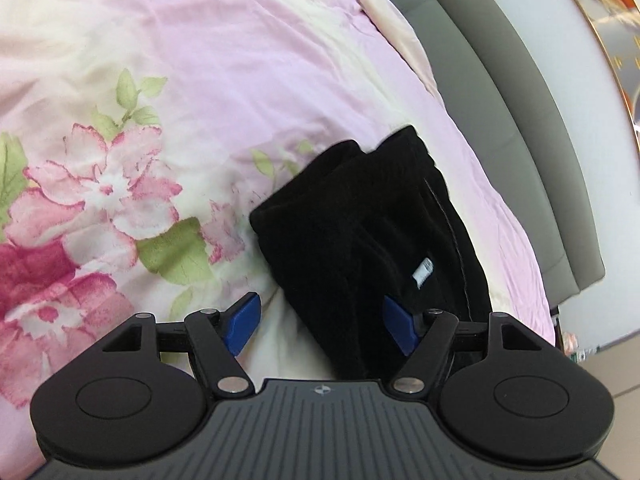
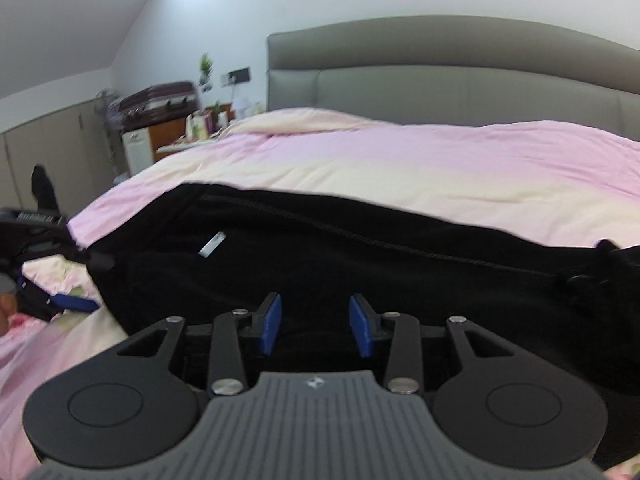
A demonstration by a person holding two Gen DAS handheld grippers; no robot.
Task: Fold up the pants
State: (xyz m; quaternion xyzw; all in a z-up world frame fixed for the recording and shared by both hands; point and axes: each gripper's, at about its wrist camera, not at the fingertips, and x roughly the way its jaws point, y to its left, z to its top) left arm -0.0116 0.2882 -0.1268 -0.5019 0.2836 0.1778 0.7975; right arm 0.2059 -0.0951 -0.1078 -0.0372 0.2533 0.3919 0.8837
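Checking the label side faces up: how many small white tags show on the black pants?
1. A small white tag sits on the black fleece pants near the stitched seam; others may be hidden in folds.

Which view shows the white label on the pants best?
The left wrist view: the label is sharp and near, on the black pants. In the right wrist view the label is smaller, blurred and seen edge-on.

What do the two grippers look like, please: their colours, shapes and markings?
The left gripper and right gripper look alike: a ribbed grey body with a small white logo, two round black discs, black link arms with silver pivot pins, and flat blue finger pads. No cables or sleeves show.
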